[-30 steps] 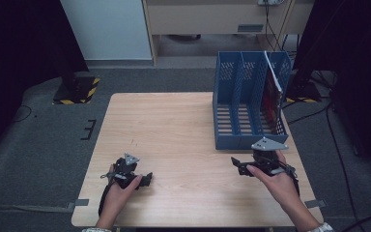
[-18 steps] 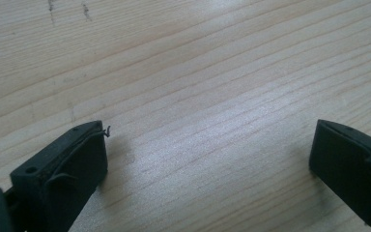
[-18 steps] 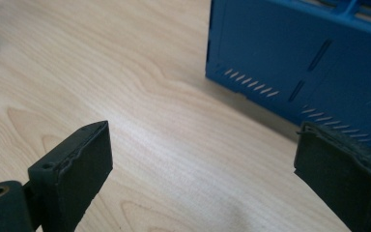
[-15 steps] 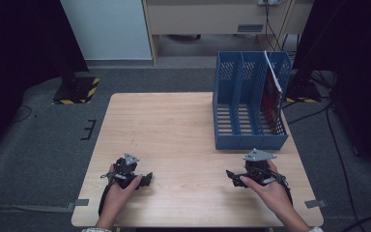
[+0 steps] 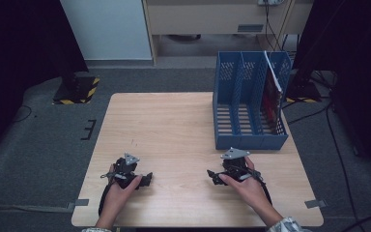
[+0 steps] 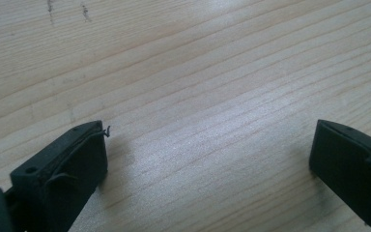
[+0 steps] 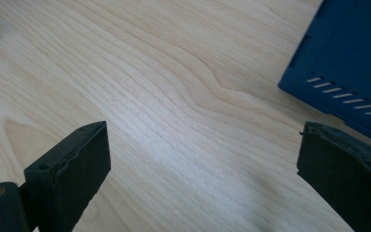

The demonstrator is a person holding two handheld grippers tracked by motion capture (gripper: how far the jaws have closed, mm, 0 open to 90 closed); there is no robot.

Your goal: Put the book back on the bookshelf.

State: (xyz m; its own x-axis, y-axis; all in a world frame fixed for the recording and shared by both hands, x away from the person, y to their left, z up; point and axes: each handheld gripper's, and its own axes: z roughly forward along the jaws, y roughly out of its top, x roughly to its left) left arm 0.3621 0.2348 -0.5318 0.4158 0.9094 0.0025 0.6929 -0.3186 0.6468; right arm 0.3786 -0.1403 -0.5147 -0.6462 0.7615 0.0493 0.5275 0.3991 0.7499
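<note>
On the wooden table stand 1 blue file rack with 3 compartments and 1 red folder upright in its right-hand slot. 2 grippers are in play, both low near the table's front edge. The left gripper rests at front left, jaws spread wide in its own view, bare wood between them, holding nothing. The right gripper sits at front right, just in front of the rack, jaws likewise wide apart and empty; its view catches the rack's blue corner beside the right jaw, not touching it.
</note>
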